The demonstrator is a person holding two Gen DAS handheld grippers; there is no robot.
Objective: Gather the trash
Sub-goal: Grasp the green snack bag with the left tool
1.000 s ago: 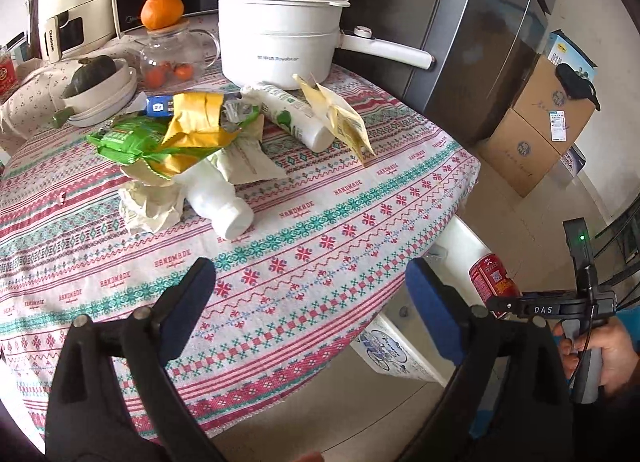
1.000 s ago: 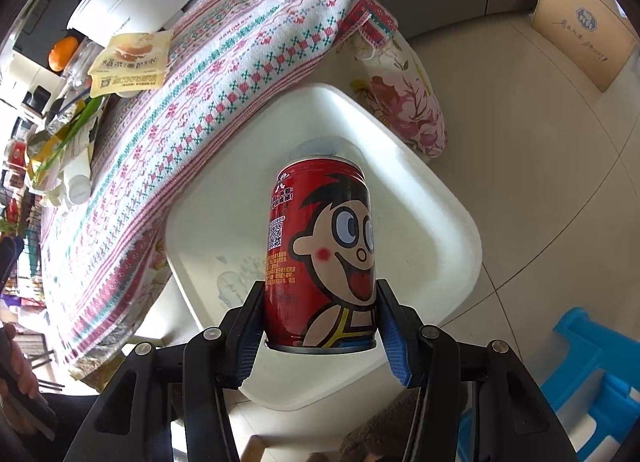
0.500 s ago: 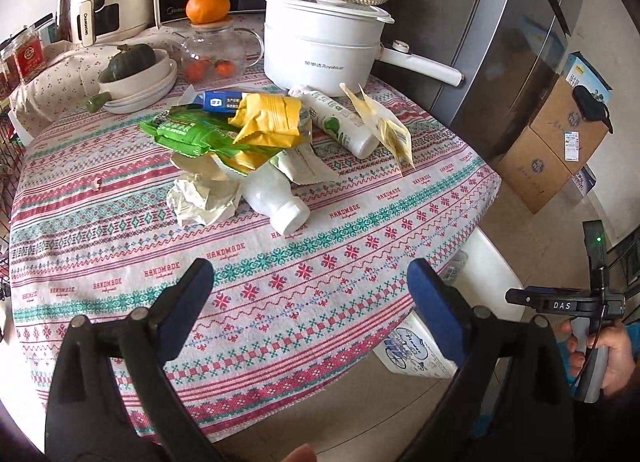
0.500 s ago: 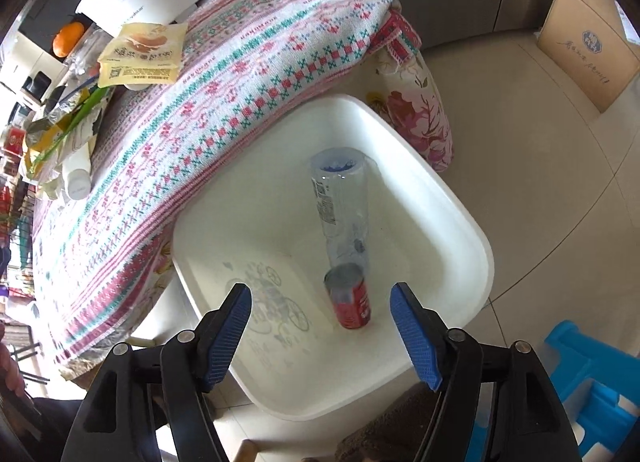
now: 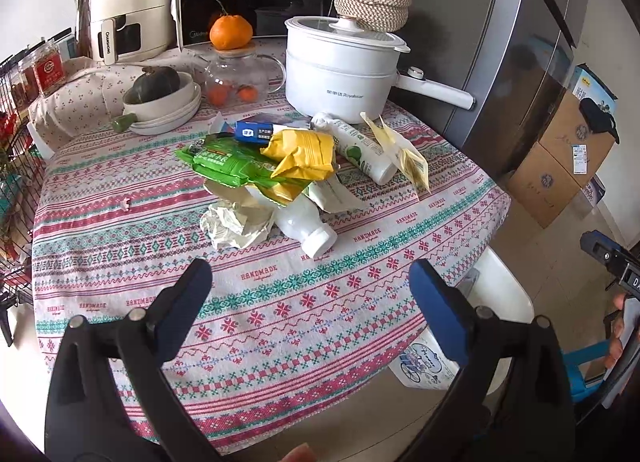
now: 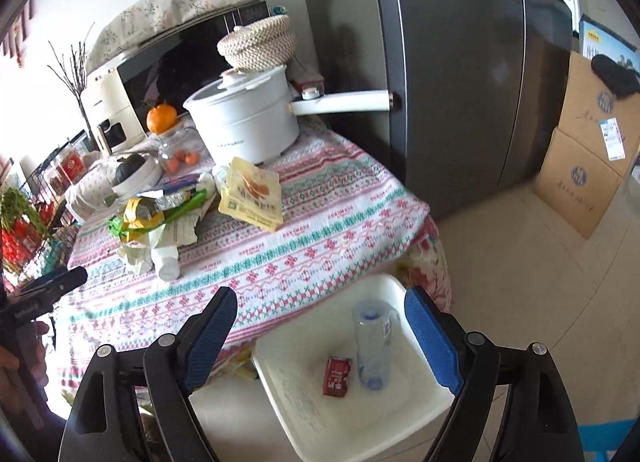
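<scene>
A heap of trash lies mid-table: a white plastic bottle (image 5: pixel 306 227), crumpled paper (image 5: pixel 234 222), a green wrapper (image 5: pixel 224 162), a yellow bag (image 5: pixel 302 152), a white-green tube (image 5: pixel 362 148) and a yellow sachet (image 5: pixel 408 156). The sachet (image 6: pixel 250 194) and bottle (image 6: pixel 166 260) show in the right wrist view too. My left gripper (image 5: pixel 310 294) is open and empty above the table's near edge. My right gripper (image 6: pixel 320 318) is open and empty above the white bin (image 6: pixel 424 394), which holds a red can (image 6: pixel 337 376) and a clear bottle (image 6: pixel 372 342).
A white electric pot (image 5: pixel 340 70), glass teapot with an orange (image 5: pixel 232 62), bowl with a squash (image 5: pixel 160 96), microwave and air fryer stand at the table's back. A grey fridge (image 6: pixel 460 62) and cardboard boxes (image 6: pixel 588 150) stand to the right. A wire rack is at left.
My right gripper opened and dropped the red can into the white bin, then rose and tilted up toward the table. My left gripper drew back and higher, staying open.
</scene>
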